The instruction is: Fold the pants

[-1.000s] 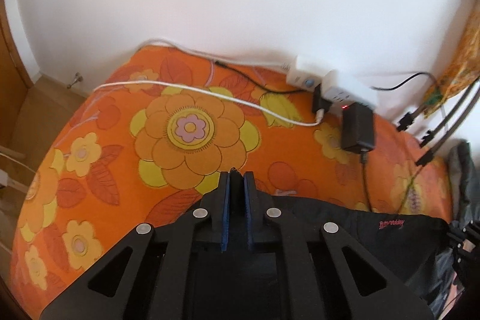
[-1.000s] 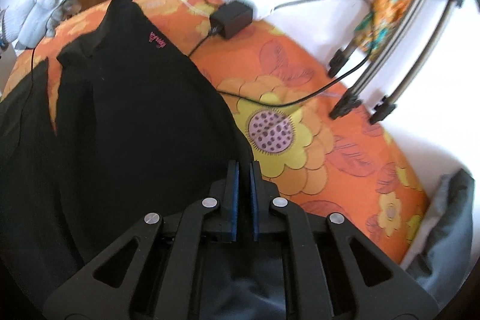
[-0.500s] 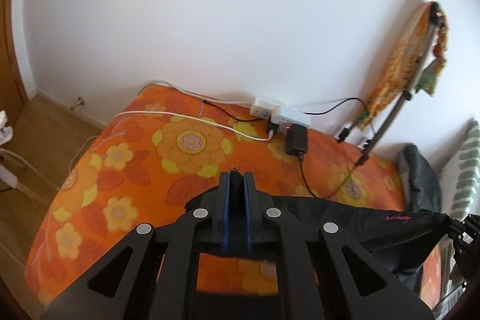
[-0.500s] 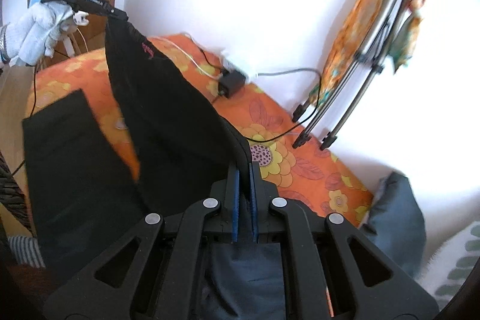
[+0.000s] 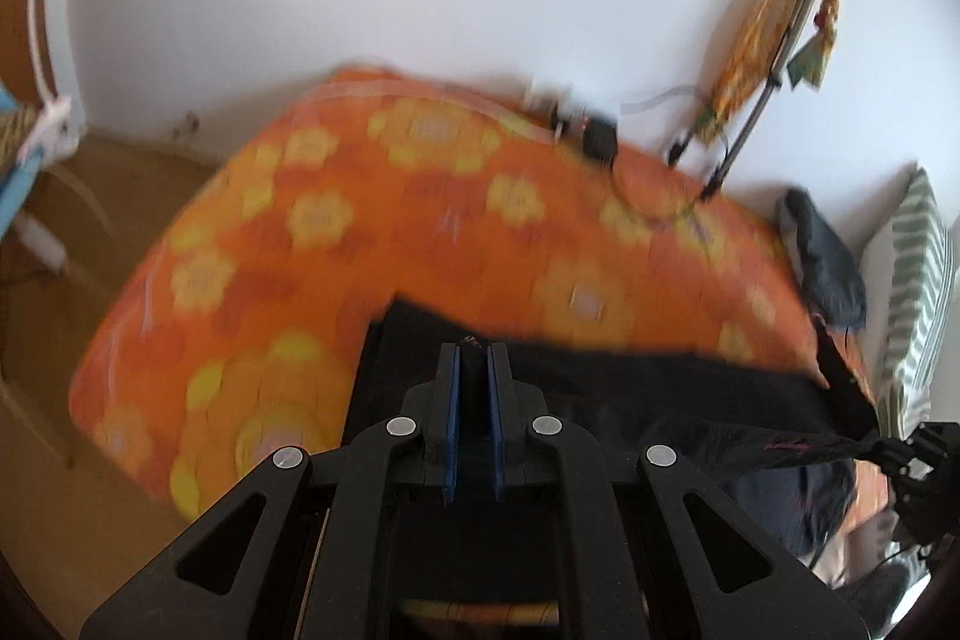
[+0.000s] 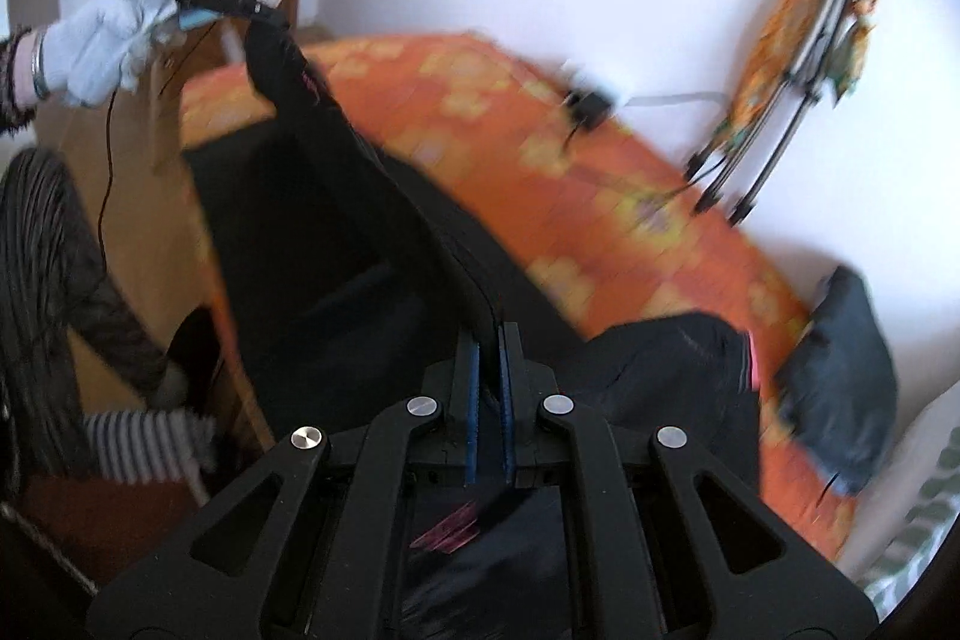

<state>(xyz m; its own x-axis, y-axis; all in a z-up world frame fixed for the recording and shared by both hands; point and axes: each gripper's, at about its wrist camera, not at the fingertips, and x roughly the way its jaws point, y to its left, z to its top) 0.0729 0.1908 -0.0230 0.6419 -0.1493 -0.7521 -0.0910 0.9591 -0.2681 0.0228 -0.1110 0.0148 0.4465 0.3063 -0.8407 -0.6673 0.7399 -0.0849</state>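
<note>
The black pants hang stretched between my two grippers, above the orange flowered bed. My left gripper is shut on one edge of the pants. My right gripper is shut on the other edge, and the taut cloth runs from it up to the left gripper, seen at upper left in a white-gloved hand. The lower part of the pants drapes on the bed. In the left wrist view the right gripper shows at the right edge.
A black charger with cables lies at the bed's far edge by the white wall. A folded tripod with orange cloth leans on the wall. A dark cushion and a striped pillow lie right. A black fan stands left.
Both grippers have lifted and pulled back from the bed with the pants in them. The bed now looks farther away and more of the pants hangs free. The view is blurred by motion.
</note>
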